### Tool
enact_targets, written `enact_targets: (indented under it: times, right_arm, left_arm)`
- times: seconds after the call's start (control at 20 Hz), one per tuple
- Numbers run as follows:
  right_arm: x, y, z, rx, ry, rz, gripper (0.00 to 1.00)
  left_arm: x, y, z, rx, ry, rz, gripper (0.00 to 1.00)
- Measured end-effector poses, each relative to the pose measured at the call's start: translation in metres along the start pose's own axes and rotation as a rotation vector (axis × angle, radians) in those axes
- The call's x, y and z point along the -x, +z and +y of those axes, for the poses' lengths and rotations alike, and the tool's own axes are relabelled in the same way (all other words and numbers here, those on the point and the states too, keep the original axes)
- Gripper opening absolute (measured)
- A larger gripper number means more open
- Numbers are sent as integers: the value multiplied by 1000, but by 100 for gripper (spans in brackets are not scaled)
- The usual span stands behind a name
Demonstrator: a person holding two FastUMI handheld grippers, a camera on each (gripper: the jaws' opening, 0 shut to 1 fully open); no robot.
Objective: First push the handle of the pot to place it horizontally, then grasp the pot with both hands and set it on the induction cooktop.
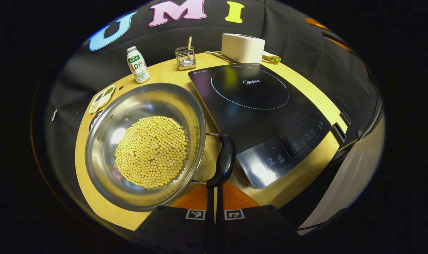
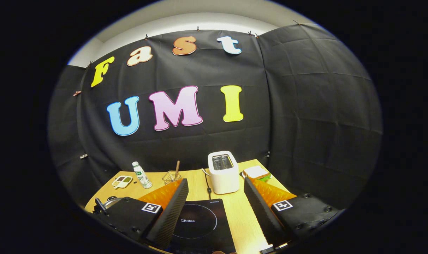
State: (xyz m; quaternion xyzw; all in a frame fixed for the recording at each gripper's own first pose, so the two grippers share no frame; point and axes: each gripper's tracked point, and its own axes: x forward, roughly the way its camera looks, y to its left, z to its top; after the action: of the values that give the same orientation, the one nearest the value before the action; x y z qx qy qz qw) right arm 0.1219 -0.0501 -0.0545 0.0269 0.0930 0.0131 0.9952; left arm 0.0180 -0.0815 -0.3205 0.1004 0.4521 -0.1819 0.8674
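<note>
Table (image 1: 164,72) first: a pale wooden top carrying everything. Cooktop (image 1: 256,113), flat, dark and glassy, lies on its right half in the left gripper view. Just beside it, to the left, sits the pot (image 1: 145,146), a wide steel pan with a heap of yellow beans (image 1: 152,157) in its bottom. Its near handle (image 1: 224,160) is a dark curved loop on two thin wires, standing between pot and cooktop, close to the cooktop's edge. A second handle shows faintly at the far rim.

Judging by the load, the pot will be heavy and its polished wall slippery, and the beans will roll if it tips, so it should be kept level. The handles are the places to grip, one per side; the rim is thin and rounded, a poor hold.

Left gripper (image 1: 214,206) has its fingers pressed together, nothing between them, tips right at the handle's lower end. Right gripper (image 2: 215,211) has its fingers spread wide, holding nothing, above the cooktop.

Toaster (image 1: 243,47), bottle (image 1: 138,64) and wire holder (image 1: 185,58) stand at the back.
</note>
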Motion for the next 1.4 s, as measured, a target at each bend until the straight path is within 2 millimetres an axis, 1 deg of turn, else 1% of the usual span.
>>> enact_targets:
  times: [0.65,0.95,1.4]
  right_arm:
    - [6,8,-11,24,-42,-29,98]
    - [11,8,-21,25,-76,-32,98]
    - [18,8,-30,41,-105,-32,98]
  left_arm:
    - [-25,49,-2,86,-45,-58,5]
    - [-37,68,7,83,-37,-86,5]
    - [-53,95,22,96,-20,-116,5]
